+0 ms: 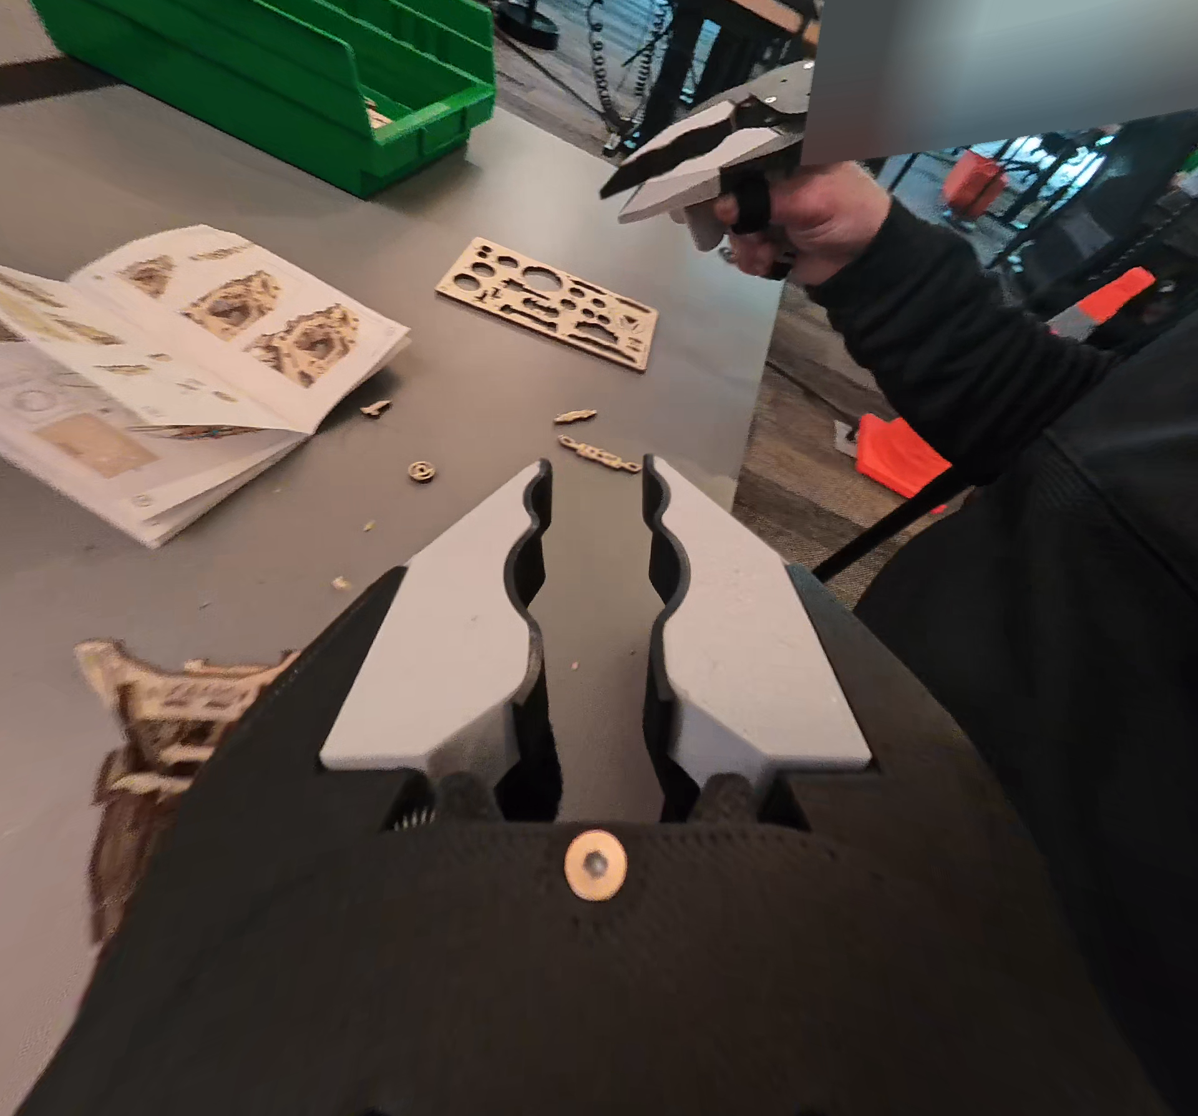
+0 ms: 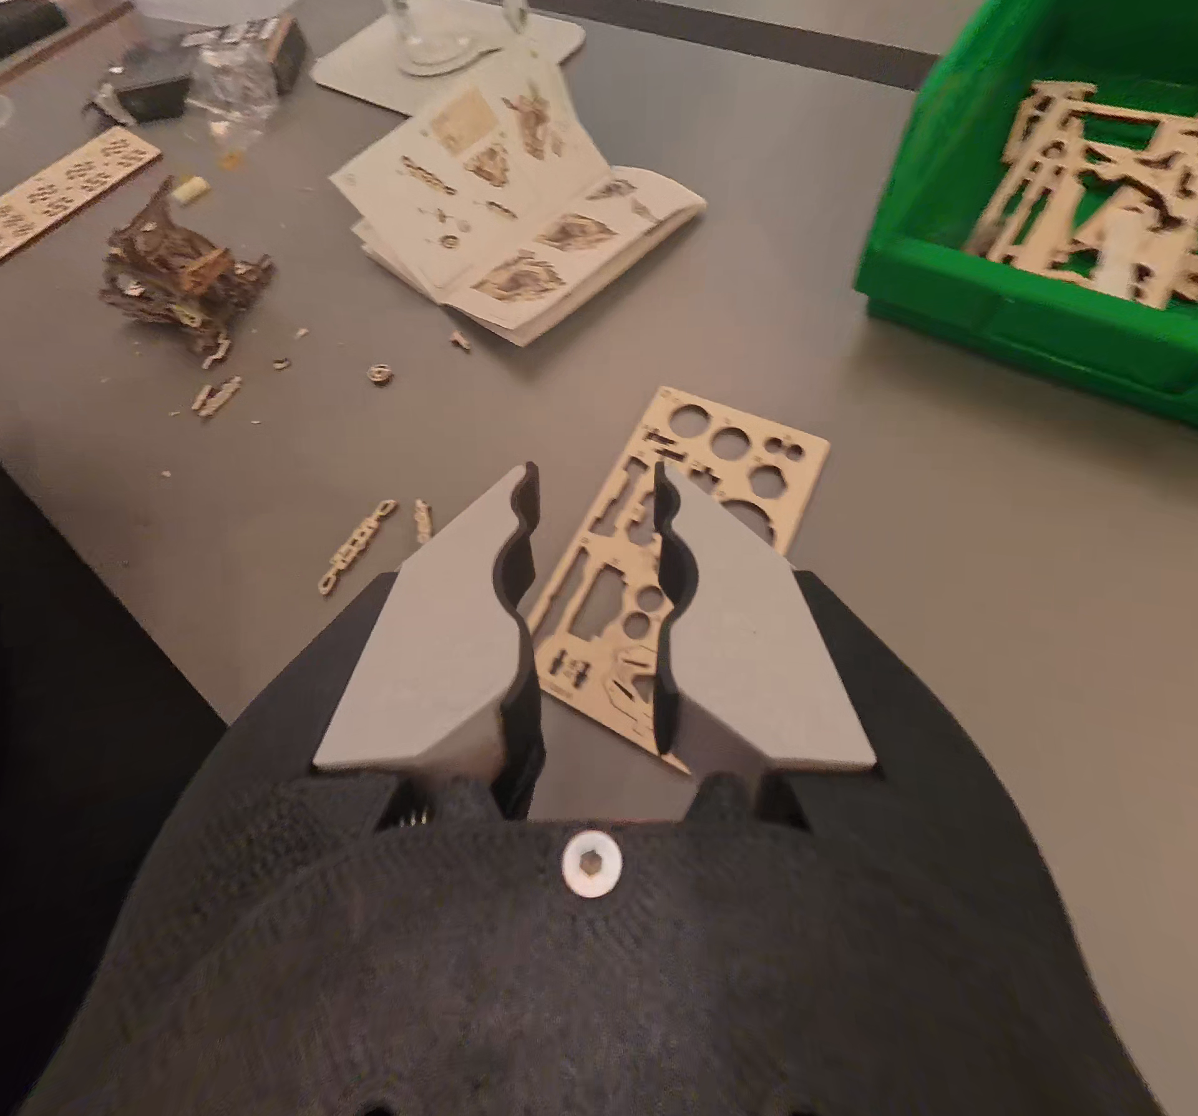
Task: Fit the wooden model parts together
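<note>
Left wrist view: the left hand-held gripper [image 1: 596, 469] hovers above the grey surface [image 1: 551, 190] with its jaws apart and nothing between them; a chain-like wooden strip [image 1: 599, 454] lies just beyond the tips, a punched-out wooden sheet [image 1: 548, 303] farther off, an open instruction booklet [image 1: 188, 365] to the left, a green bin [image 1: 272, 47] behind; the part-built wooden model [image 1: 168, 741] sits at lower left; the right hand-held gripper [image 1: 612, 203] appears at upper right.

Right wrist view: the right hand-held gripper [image 2: 595, 475], jaws apart and empty, hangs over the punched-out sheet [image 2: 687, 540]; the model [image 2: 181, 281] stands well away at left, near the booklet [image 2: 512, 209]; the bin [image 2: 972, 255] holds more wooden sheets [image 2: 1089, 190].
</note>
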Demonstrator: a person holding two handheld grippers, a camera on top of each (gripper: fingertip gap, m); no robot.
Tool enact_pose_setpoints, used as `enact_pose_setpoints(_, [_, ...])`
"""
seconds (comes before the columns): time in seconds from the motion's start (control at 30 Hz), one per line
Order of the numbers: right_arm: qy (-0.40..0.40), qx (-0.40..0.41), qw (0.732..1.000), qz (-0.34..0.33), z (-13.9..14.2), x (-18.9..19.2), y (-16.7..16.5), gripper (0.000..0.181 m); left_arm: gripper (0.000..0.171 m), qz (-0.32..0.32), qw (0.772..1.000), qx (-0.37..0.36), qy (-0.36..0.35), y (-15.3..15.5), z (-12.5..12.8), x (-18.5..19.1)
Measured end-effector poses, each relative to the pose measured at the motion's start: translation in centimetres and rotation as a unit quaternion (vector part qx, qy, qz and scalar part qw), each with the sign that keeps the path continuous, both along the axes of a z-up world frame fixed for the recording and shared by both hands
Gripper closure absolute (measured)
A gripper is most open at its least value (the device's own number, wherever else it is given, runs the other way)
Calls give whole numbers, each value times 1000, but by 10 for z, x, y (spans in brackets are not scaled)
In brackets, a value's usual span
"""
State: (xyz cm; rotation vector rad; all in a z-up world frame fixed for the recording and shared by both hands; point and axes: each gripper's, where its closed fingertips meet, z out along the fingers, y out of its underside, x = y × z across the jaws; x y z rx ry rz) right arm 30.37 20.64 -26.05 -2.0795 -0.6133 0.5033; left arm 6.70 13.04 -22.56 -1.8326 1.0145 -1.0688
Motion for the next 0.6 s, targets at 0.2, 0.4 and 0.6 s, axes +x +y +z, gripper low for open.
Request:
enact_pose_setpoints(0.2, [-3,-6,998,62,-9,-47,-5,153,125,99,984,79,123,33,-8,-71])
enact_pose_setpoints(0.4, [14,-19,996,89,-24,-67,-11,154,99,133,972,-1,195,58,-54,-130])
enact_pose_setpoints(0.6, [28,-26,994,103,-32,-78,-19,155,105,104,966,-83,221,60,-106,-138])
